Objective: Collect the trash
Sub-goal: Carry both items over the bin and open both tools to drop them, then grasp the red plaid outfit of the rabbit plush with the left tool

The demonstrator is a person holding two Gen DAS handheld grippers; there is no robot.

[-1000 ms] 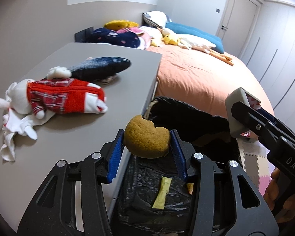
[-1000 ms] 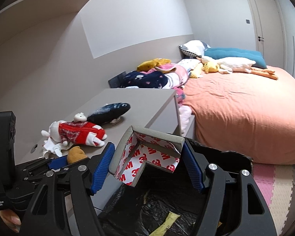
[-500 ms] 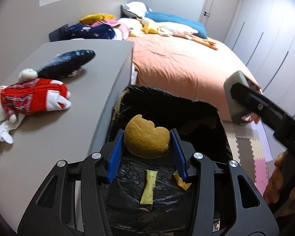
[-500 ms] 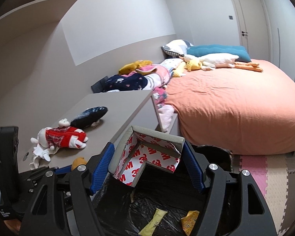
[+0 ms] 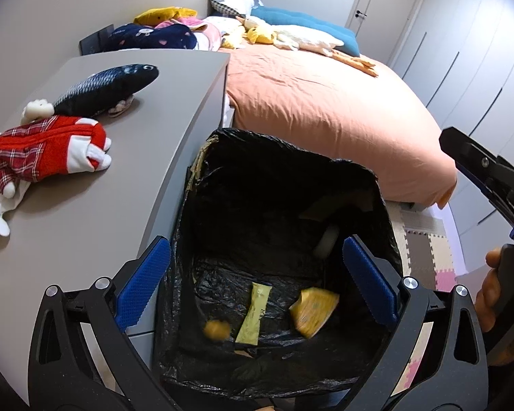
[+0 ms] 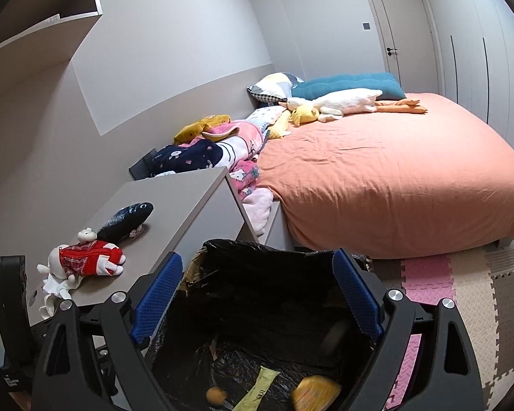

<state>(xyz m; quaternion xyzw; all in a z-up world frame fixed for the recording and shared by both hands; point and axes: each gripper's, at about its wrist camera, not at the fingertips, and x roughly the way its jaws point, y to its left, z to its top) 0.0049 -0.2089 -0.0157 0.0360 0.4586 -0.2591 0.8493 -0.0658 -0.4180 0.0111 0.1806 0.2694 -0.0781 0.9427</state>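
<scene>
Trash is dropping into the black-lined bin (image 5: 370,185), which stands against the end of the grey desk (image 5: 96,205). Both grippers hang over the bin's mouth. The left gripper (image 5: 255,274) has its blue fingers (image 5: 144,281) spreading wide with nothing between them, and the right gripper (image 6: 257,294) is likewise opening, empty. On the bin's floor lie a small brown lump (image 5: 216,328), blurred as if just landed, a yellow-green sachet (image 5: 253,311) beside it and a yellow wrapper (image 5: 313,310) on the sachet's other side. A pale blurred shape (image 5: 327,243) shows against the bin's far wall; what it is I cannot tell.

This looks like the release step, about done. Next would be lifting both grippers clear of the bin and searching the desk for remaining trash. Only a toy fish (image 5: 109,87) and a red plaid soft toy (image 5: 48,152) show there, and those hardly seem rubbish.
</scene>
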